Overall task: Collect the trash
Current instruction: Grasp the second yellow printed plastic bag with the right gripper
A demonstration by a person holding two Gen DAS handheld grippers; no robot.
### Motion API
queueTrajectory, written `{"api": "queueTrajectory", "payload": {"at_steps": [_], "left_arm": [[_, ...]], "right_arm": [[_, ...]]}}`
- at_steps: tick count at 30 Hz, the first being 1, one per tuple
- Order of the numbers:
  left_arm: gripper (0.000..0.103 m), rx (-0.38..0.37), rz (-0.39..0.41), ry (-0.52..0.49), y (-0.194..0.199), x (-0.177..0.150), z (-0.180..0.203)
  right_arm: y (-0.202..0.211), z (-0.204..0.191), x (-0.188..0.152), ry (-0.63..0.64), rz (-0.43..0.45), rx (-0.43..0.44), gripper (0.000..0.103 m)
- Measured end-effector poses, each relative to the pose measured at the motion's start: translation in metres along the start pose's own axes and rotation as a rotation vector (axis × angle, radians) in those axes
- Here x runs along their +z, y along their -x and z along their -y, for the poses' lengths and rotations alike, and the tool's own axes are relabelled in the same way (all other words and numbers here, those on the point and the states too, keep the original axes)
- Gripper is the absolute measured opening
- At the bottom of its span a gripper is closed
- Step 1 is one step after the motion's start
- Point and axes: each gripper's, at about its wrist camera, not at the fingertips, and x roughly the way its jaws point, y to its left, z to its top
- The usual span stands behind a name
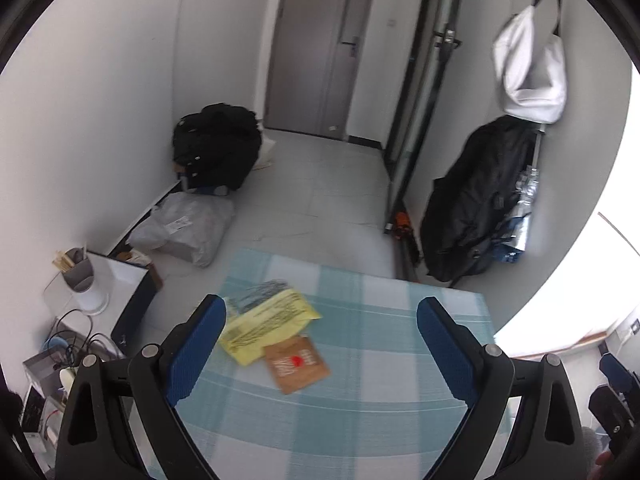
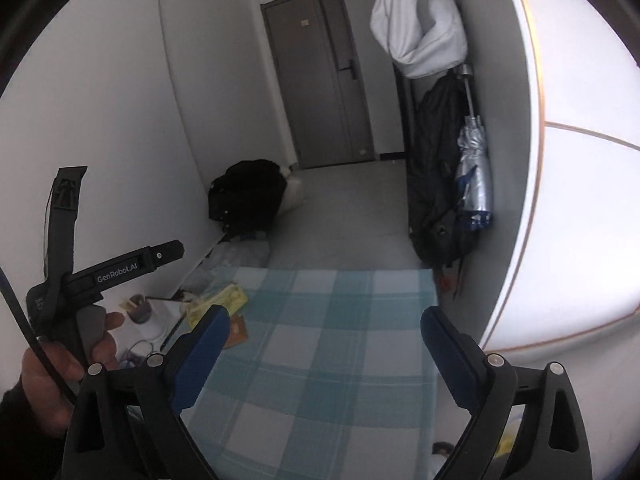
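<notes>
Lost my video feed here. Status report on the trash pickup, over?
Left gripper open, empty; right gripper likewise. Yellow printed wrapper and brown paper packet lie on checked tablecloth, overlapping. Nothing blocking.

White walls, grey door, pale tile floor, checked tablecloth, bright daylight right.
</notes>
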Motion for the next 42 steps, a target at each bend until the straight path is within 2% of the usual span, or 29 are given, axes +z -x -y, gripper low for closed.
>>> {"api": "queueTrajectory", "payload": {"at_steps": [3, 7, 12, 16, 19, 24, 30, 32, 34, 36, 37, 41, 42], "left_arm": [[0.095, 0.048, 0.0, 0.02, -0.008, -0.006, -0.025], [0.095, 0.071, -0.05, 0.131, -0.026, -0.016, -0.07], [0.095, 0.078, -0.106, 0.237, -0.041, -0.025, -0.112], [0.095, 0.068, -0.115, 0.314, -0.042, -0.025, -0.139], [0.095, 0.077, -0.115, 0.347, -0.041, -0.023, -0.149], [0.095, 0.045, -0.154, 0.393, -0.048, -0.022, -0.159], [0.095, 0.027, -0.179, 0.411, -0.05, -0.022, -0.167], [0.095, 0.024, -0.18, 0.419, -0.05, -0.022, -0.171], [0.095, 0.023, -0.186, 0.43, -0.051, -0.021, -0.172], [0.095, 0.018, -0.192, 0.437, -0.052, -0.021, -0.173], [0.095, 0.016, -0.195, 0.438, -0.052, -0.021, -0.173], [0.095, 0.02, -0.202, 0.423, -0.054, -0.021, -0.169], [0.095, 0.021, -0.204, 0.421, -0.054, -0.021, -0.169]], "right_arm": [[-0.023, -0.019, 0.0, 0.02, -0.03, 0.027, 0.099], [-0.052, -0.038, 0.0, 0.039, -0.082, 0.05, 0.101], [-0.105, -0.068, 0.003, 0.089, -0.165, 0.08, 0.101], [-0.146, -0.095, 0.006, 0.157, -0.209, 0.106, 0.101], [-0.182, -0.115, 0.008, 0.196, -0.246, 0.139, 0.101], [-0.245, -0.14, 0.005, 0.287, -0.299, 0.114, 0.101], [-0.295, -0.149, -0.001, 0.239, -0.386, 0.205, 0.096], [-0.305, -0.15, -0.004, 0.235, -0.393, 0.199, 0.094], [-0.31, -0.15, -0.008, 0.247, -0.396, 0.206, 0.079], [-0.317, -0.152, -0.012, 0.265, -0.422, 0.206, 0.073], [-0.32, -0.152, -0.015, 0.272, -0.433, 0.218, 0.064], [-0.321, -0.155, -0.02, 0.299, -0.44, 0.211, 0.047], [-0.321, -0.155, -0.02, 0.298, -0.443, 0.21, 0.037]]}}
